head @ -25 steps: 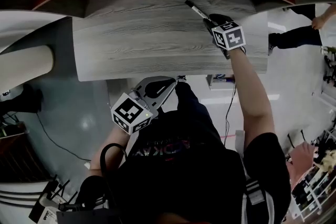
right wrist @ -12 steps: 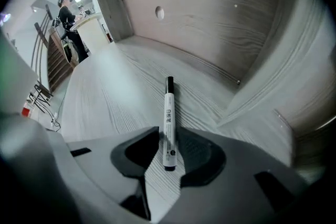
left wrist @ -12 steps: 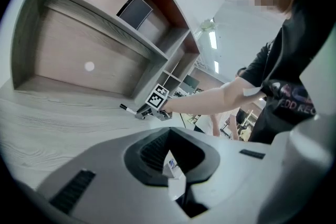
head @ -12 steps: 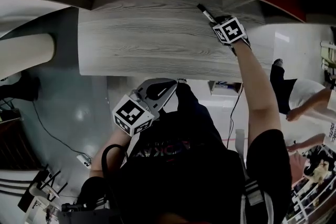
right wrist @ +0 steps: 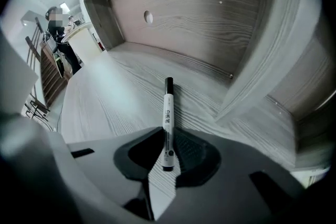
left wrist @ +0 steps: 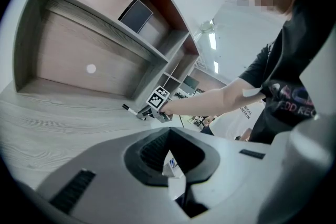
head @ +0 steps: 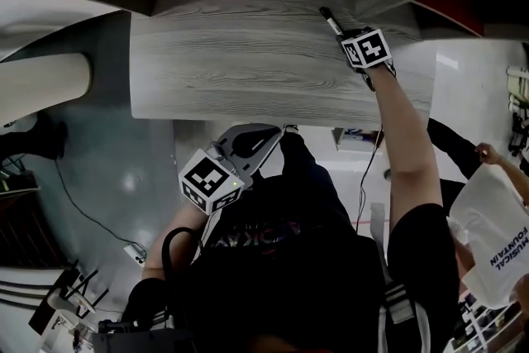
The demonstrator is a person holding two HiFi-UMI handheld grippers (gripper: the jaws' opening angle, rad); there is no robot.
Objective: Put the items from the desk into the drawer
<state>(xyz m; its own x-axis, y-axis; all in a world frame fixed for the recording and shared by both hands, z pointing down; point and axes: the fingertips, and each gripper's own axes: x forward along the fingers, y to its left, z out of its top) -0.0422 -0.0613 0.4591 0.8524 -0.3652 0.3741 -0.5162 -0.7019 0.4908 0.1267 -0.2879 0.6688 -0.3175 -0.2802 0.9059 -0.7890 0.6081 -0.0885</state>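
The right gripper (right wrist: 168, 140) tilts steeply down onto the table (head: 248, 62), and its jaws have just been closing. They now pinch the rear end of a white marker (right wrist: 168, 113) between their pads. The rest of the marker runs straight out ahead of this gripper, its black cap farthest away and aimed at the back panel (right wrist: 199, 18). I cannot tell whether the marker is lifted or lying on the wood. An upright divider (right wrist: 257, 71) stands just to the right of this gripper. The left gripper (left wrist: 170, 147) is held off the near edge of the table, close to the person's torso. Its jaws stand a narrow way apart with nothing between them. From it, the right gripper and the marker sit ahead, well apart.
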